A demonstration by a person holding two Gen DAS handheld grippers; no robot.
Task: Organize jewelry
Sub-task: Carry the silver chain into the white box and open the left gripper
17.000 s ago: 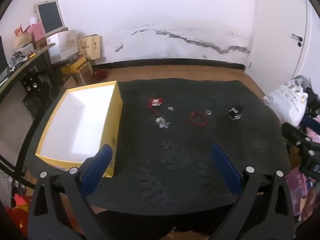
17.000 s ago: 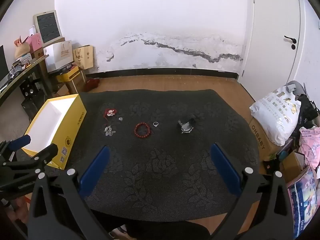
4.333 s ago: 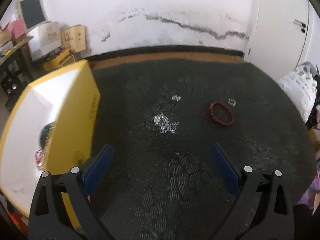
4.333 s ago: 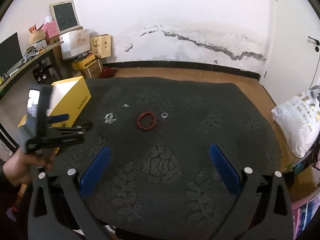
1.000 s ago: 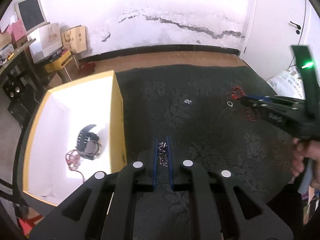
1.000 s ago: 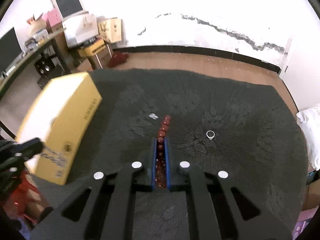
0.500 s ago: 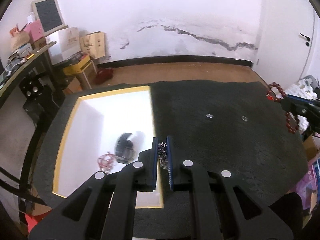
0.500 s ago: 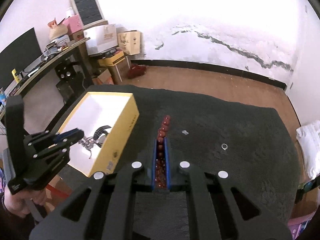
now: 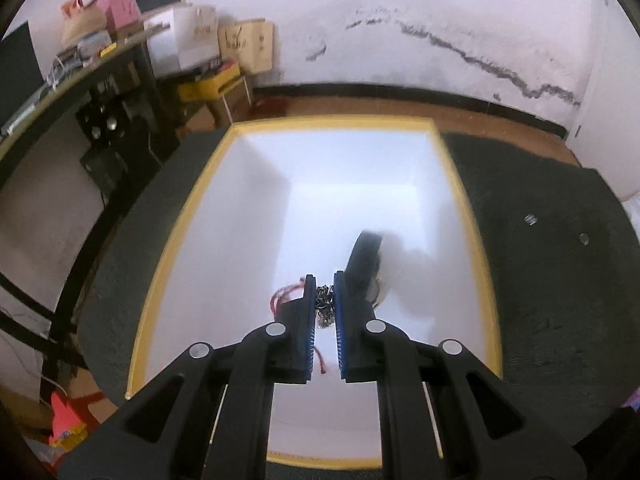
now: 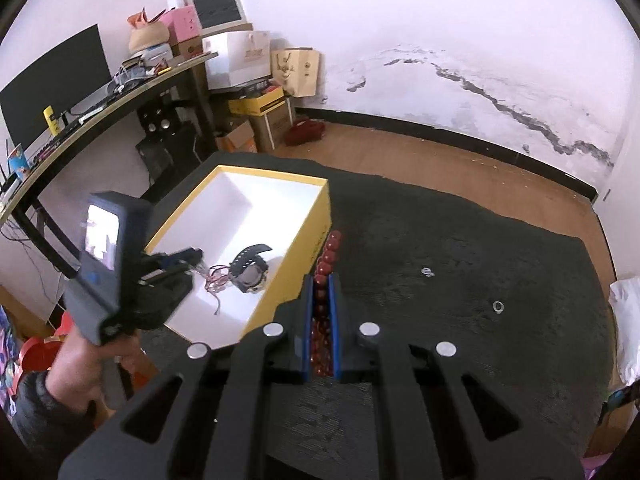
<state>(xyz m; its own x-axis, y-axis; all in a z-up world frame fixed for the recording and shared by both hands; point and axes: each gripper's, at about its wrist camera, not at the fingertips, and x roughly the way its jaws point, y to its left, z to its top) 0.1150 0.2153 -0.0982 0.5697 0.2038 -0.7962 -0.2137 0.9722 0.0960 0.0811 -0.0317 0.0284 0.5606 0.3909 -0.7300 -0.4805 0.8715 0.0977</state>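
My left gripper (image 9: 322,280) is shut on a silver chain (image 9: 325,305) and holds it over the open yellow box (image 9: 476,216) with a white inside. In the box lie a black watch (image 9: 363,261) and a red string bracelet (image 9: 286,294). My right gripper (image 10: 321,280) is shut on a red bead bracelet (image 10: 327,258), beside the box's right wall (image 10: 310,254). The left gripper (image 10: 188,258), the watch (image 10: 250,270) and the red string bracelet (image 10: 216,280) also show in the right wrist view. Two small rings (image 10: 498,306) (image 10: 427,271) lie on the dark mat.
The dark patterned mat (image 10: 460,320) covers the table. A desk (image 10: 92,108) with a monitor and clutter stands to the left, with boxes and bags (image 10: 256,60) along the wall. A white bag (image 10: 626,320) sits at the right edge.
My left gripper has moved left with the chain from the box's right wall to over its inside. My right gripper has carried the bead bracelet closer to the box.
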